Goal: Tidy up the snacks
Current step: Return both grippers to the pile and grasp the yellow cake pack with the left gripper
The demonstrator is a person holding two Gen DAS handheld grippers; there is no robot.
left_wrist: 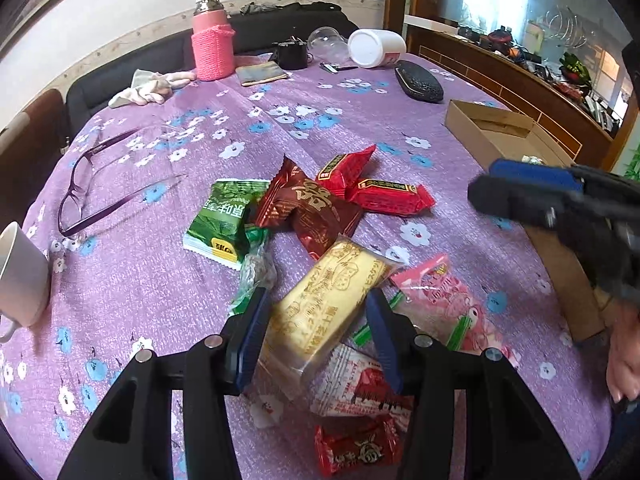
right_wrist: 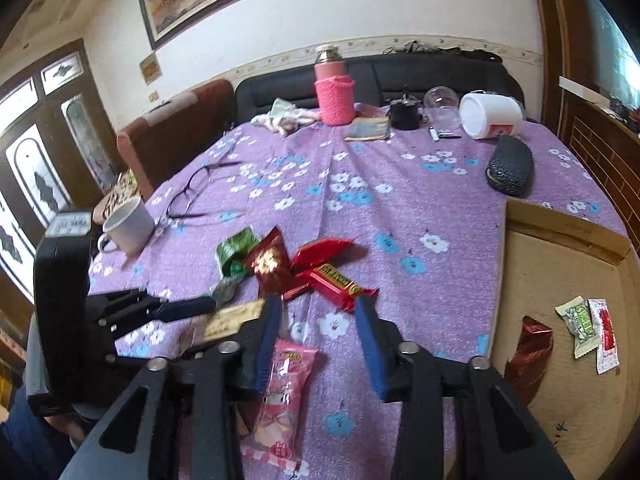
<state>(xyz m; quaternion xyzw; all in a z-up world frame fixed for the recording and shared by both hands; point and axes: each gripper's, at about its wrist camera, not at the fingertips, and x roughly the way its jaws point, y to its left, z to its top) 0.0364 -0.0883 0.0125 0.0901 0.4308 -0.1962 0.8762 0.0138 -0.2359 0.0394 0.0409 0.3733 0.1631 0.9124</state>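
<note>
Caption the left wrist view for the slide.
Left gripper straddles a yellow clear-wrapped biscuit pack amid scattered snack packets on the purple floral tablecloth; brown cardboard box at right.

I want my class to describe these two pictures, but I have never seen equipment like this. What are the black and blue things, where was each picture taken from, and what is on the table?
There is no robot here. A person holds a pair of tongs in each hand, and each pair carries a wide-angle camera looking along its two blue-padded fingers. One picture comes from the left tongs, the other from the right tongs, so each pair also shows up in the other's view.

On the flowered cloth lie snack packets: red, green, pink and others. There are also glasses, a cup and a pink flask. A cardboard box already holds a few packets.

The left tongs appear closed on a yellow biscuit packet. The right tongs are open and hold nothing.
</note>
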